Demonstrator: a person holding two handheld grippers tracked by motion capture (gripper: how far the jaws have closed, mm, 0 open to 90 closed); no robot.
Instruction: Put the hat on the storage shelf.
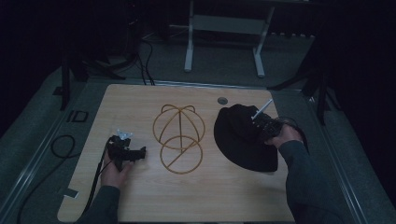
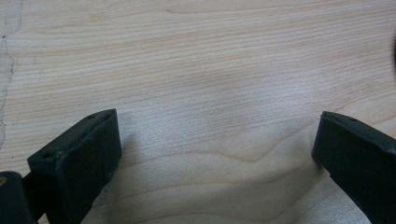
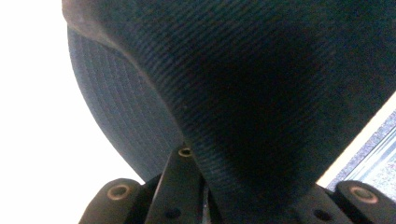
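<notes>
Now: right hand-held gripper (image 1: 261, 122) pinches ribbed black cap (image 3: 243, 84) | left hand-held gripper (image 2: 217, 154) spread wide, empty | wire dome frame (image 1: 179, 138)

Laboratory or recording room, dimly lit. Pale wooden table (image 1: 140, 196) with rounded corners standing on grey carpet (image 1: 37, 126), bordered left and right by metal floor rails (image 1: 32, 154). White frame legs of a second bench (image 1: 189, 42) at the far side. Black cables (image 1: 63, 144) looped on the floor at the left; dark stand legs (image 1: 322, 93) at the far right.
</notes>
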